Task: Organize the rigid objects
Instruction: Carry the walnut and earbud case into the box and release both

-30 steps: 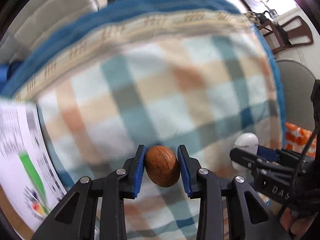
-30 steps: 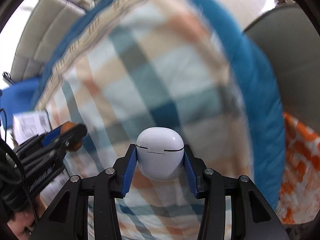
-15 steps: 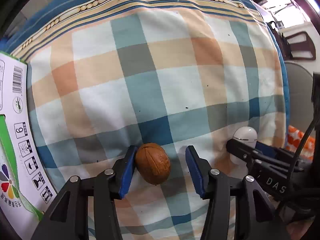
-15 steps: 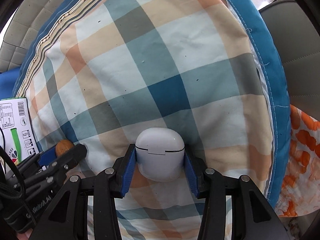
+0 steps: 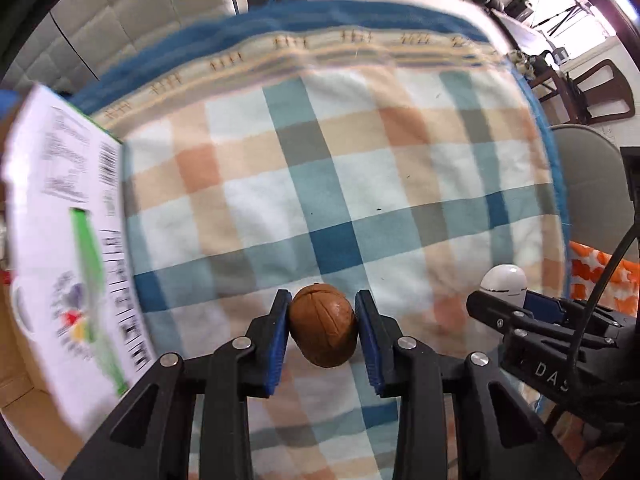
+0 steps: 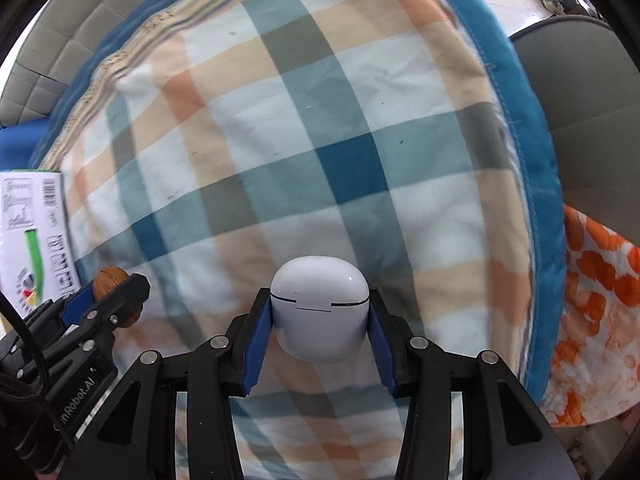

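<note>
In your left wrist view, your left hand-held gripper (image 5: 322, 322) is pinching a brown nut (image 5: 323, 325) between its blue pads (image 5: 277, 336), holding it over the checked cloth (image 5: 320, 184). A white printed box (image 5: 64, 232) is lying at the left, its edge overlapping the cloth. At the right, your right hand-held gripper (image 5: 505, 294) is showing side-on with a white case (image 5: 503, 279) poking up from it.

In your right wrist view, your right hand-held gripper (image 6: 319, 322) is clamping the case (image 6: 319, 312) on both sides with its pads (image 6: 256, 340), lid seam facing the camera, above the cloth (image 6: 304, 128). Your left hand-held gripper (image 6: 108, 292) is sitting at the lower left with the nut (image 6: 109, 278) gripped at its tip, near the box (image 6: 32, 232). An orange-patterned fabric (image 6: 596, 304) is lying past the cloth's blue border at the right.
</note>
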{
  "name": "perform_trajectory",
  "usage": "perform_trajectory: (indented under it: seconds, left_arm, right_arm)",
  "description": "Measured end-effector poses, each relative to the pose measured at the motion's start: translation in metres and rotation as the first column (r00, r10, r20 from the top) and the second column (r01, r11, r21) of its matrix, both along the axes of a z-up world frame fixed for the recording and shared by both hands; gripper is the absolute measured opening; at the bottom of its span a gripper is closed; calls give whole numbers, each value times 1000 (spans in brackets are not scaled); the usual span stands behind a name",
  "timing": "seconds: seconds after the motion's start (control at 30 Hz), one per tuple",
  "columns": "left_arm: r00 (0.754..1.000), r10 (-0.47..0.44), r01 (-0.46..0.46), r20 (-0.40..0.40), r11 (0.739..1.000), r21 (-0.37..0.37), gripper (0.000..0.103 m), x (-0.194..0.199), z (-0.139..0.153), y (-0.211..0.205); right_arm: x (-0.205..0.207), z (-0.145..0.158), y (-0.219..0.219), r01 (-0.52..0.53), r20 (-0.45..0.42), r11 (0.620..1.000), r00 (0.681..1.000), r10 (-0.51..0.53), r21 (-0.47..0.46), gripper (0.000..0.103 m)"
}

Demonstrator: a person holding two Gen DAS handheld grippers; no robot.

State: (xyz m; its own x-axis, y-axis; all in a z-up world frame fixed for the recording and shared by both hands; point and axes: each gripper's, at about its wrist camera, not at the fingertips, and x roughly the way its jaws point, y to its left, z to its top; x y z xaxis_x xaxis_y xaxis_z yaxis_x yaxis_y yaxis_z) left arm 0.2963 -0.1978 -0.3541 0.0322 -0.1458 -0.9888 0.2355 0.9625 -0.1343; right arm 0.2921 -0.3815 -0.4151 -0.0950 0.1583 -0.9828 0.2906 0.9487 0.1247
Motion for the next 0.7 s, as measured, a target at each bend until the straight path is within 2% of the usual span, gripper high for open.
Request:
perform_trajectory:
  seconds: [0.2, 0.37, 0.57, 0.7]
  left_arm:
    - [993, -3, 7, 121, 999, -38, 30, -30, 69, 27]
    - [976, 5, 6, 219, 999, -53, 30, -35, 124, 76]
    - [959, 51, -34, 277, 997, -66, 30, -39, 159, 134]
    - [946, 103, -87, 309, 994, -66, 30, -45, 177, 185]
  right_arm:
    - [-21, 59, 27, -23, 98, 1000, 995, 24, -11, 48]
    - [-34, 119, 65, -52, 189, 998, 980, 57, -33, 48]
    - [-45, 178, 122, -106, 276, 993, 954, 115, -47, 48]
    - [-48, 204, 171, -144, 316, 989, 938, 145, -25, 48]
